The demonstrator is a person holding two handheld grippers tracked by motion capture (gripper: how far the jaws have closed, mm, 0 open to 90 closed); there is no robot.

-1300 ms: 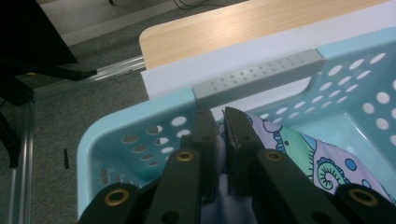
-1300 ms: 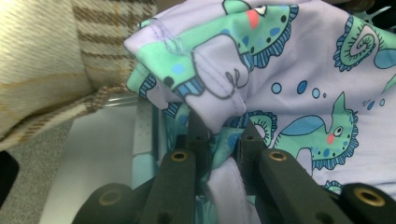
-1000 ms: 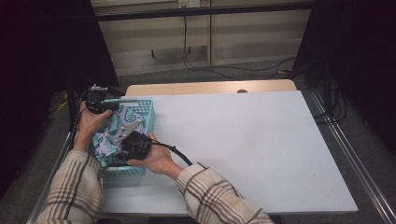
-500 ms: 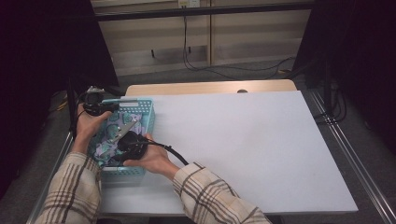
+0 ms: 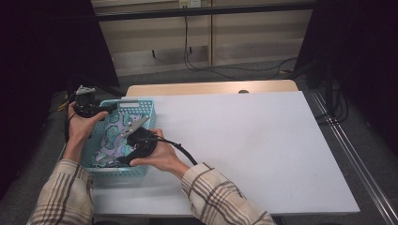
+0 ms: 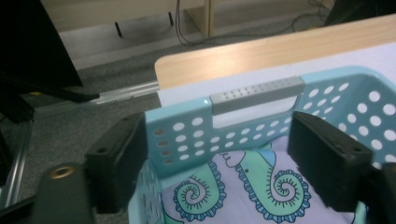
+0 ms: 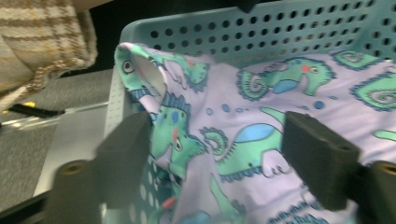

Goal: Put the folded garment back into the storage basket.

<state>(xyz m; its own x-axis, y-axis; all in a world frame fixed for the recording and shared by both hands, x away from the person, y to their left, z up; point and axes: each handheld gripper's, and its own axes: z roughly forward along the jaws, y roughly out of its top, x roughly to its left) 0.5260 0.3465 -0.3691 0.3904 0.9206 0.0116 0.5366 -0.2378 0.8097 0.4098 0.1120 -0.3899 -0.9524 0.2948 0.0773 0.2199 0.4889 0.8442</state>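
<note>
Nearby, basket [image 5: 117,169] wall stands between left gripper [image 6: 217,154] jaws.

both tools, left tool [image 5: 104,111] and right tool [image 5: 126,157], have just spread their jaws wide.

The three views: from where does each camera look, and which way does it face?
High view: above the table, looking forward and down; forearms and both tongs show.
Left gripper view: on the left tongs, facing the basket wall; open jaws.
Right gripper view: on the right tongs, facing the cloth; open jaws, a sleeve.
All share the basket.
</note>
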